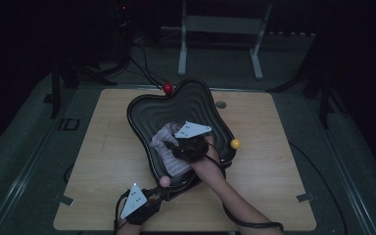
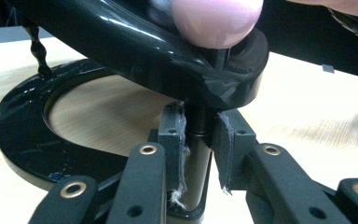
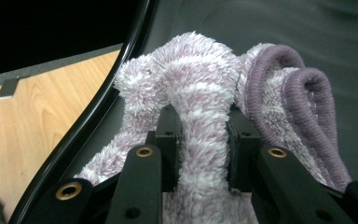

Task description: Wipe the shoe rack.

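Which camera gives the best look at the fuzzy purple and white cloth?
The right gripper view: the cloth sits close up, pinched between the right gripper, its pile and ribbed edge clear. The high view shows the cloth small and dim in the black tray.

right gripper (image 3: 199,140) | clamped on fluffy cloth (image 3: 200,93) | inside black tray (image 3: 121,88)

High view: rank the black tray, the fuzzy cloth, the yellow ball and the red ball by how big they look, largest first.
1. Black tray, by far the largest.
2. Fuzzy cloth, partly covered by the right gripper.
3. Yellow ball and red ball: they look about alike, so I leave them unranked.
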Demonstrator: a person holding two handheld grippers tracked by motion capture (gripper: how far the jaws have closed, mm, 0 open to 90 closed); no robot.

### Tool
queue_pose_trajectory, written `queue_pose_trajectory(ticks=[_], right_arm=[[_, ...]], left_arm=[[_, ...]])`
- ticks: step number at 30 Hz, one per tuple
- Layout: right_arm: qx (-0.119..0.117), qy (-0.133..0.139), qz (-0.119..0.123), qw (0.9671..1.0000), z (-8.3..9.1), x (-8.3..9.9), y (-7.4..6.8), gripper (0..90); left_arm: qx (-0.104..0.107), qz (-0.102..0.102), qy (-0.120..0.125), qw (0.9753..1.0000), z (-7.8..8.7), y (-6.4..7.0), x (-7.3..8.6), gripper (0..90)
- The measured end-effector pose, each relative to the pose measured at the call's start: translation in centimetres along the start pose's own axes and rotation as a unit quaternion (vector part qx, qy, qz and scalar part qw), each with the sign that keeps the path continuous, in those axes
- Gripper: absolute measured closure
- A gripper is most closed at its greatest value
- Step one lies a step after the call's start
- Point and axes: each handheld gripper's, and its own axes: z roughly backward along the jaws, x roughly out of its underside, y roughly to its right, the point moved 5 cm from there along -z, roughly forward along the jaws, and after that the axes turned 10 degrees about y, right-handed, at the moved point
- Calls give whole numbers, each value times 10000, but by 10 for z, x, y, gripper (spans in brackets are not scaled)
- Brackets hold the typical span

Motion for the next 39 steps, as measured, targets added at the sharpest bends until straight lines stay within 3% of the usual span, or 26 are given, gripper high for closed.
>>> queue_pose_trajectory(ticks=[6,25,39], right_arm=[[-51,-24,16,10000,13,15,-7,711],[-196,-99,129,9997,33,36,-20,710],[-307,-140,-4,9994,35,36,-19,707]], left_arm=[[-8,9,3,10000,0,0,0,745],[-19,-12,10,10000,0,0,0,745],[-2,-3,26,10000,0,0,0,745]])
